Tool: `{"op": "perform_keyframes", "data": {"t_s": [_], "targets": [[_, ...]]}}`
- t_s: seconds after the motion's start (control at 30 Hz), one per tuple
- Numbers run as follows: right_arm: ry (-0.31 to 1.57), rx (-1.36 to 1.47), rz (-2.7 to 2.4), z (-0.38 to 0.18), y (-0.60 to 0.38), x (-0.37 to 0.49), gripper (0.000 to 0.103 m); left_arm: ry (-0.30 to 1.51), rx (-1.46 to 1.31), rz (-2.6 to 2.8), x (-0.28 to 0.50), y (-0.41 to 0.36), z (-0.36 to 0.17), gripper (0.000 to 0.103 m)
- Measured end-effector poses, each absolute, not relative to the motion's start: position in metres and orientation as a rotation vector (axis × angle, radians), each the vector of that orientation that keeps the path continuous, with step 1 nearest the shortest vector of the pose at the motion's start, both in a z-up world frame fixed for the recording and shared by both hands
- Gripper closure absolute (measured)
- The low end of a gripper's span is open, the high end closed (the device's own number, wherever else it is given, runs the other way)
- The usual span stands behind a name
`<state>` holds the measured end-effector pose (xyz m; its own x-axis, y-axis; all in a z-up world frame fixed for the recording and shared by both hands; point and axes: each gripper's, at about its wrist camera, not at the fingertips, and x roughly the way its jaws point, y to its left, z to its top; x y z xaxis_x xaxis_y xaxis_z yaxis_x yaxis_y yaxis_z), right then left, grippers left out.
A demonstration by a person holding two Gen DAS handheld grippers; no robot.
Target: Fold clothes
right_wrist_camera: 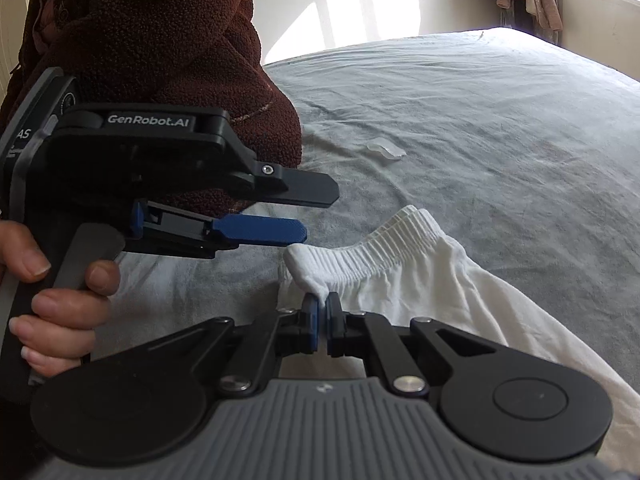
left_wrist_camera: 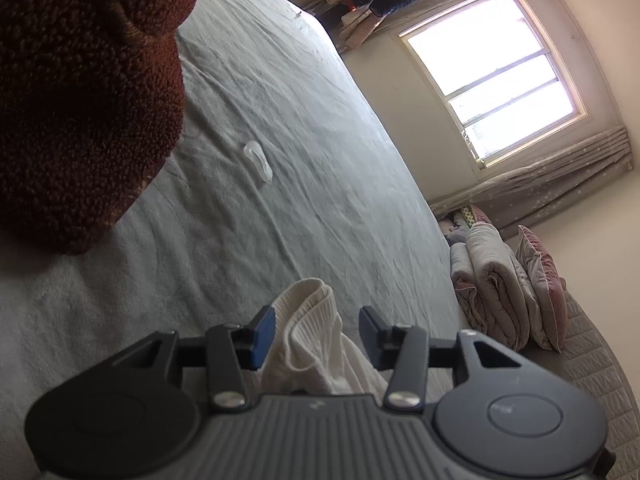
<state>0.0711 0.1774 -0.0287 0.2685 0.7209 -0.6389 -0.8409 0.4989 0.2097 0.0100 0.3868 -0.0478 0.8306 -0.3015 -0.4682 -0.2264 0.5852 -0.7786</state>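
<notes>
Left wrist view: the left gripper stands wide open, the white garment's waistband between its fingers at 12 o'clock, ungripped, on the grey bedsheet.

Right wrist view: the right gripper is clamped on the waistband's corner, the band running toward 2 o'clock; the left gripper, at 11 o'clock, is the nearer to the free edge.

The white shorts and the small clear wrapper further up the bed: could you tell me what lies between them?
Only bare grey bedsheet lies between the white shorts and clear wrapper, as both wrist views show.
</notes>
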Motion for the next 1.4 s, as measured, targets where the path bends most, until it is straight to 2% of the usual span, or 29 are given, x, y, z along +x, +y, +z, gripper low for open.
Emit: {"op": "perform_keyframes", "data": {"t_s": [0.4, 0.47, 0.6, 0.63, 0.7, 0.73, 0.77, 1.03, 1.23, 1.4], "targets": [[0.751, -0.150, 1.029, -0.028, 0.174, 0.067, 0.098, 0.679, -0.932, -0.061, -0.001, 0.368, -0.045, 0.053], [0.771, -0.145, 1.021, -0.029, 0.174, 0.067, 0.089, 0.693, -0.936, -0.052, 0.002, 0.362, -0.047, 0.054], [0.815, -0.149, 0.986, -0.026, 0.162, 0.063, 0.087, 0.715, -0.950, -0.027, 0.006, 0.357, -0.052, 0.054], [0.816, -0.138, 0.976, -0.024, 0.153, 0.061, 0.085, 0.718, -0.953, -0.022, 0.006, 0.357, -0.053, 0.054], [0.812, -0.085, 0.953, -0.019, 0.130, 0.058, 0.068, 0.720, -0.949, -0.018, 0.006, 0.355, -0.052, 0.054], [0.810, -0.060, 0.942, -0.017, 0.118, 0.057, 0.053, 0.721, -0.946, -0.016, 0.006, 0.355, -0.052, 0.054], [0.807, -0.038, 0.930, -0.017, 0.106, 0.056, 0.051, 0.721, -0.944, -0.015, 0.005, 0.353, -0.052, 0.054], [0.873, 0.253, 0.662, -0.023, -0.037, 0.055, 0.051, 0.757, -0.908, 0.005, 0.008, 0.335, -0.059, 0.054], [0.885, 0.491, 0.439, -0.034, -0.118, 0.059, 0.051, 0.753, -0.888, 0.053, 0.007, 0.321, -0.057, 0.061], [0.863, 0.657, 0.332, -0.043, -0.148, 0.070, 0.051, 0.743, -0.866, 0.108, 0.007, 0.314, -0.055, 0.066]]}}
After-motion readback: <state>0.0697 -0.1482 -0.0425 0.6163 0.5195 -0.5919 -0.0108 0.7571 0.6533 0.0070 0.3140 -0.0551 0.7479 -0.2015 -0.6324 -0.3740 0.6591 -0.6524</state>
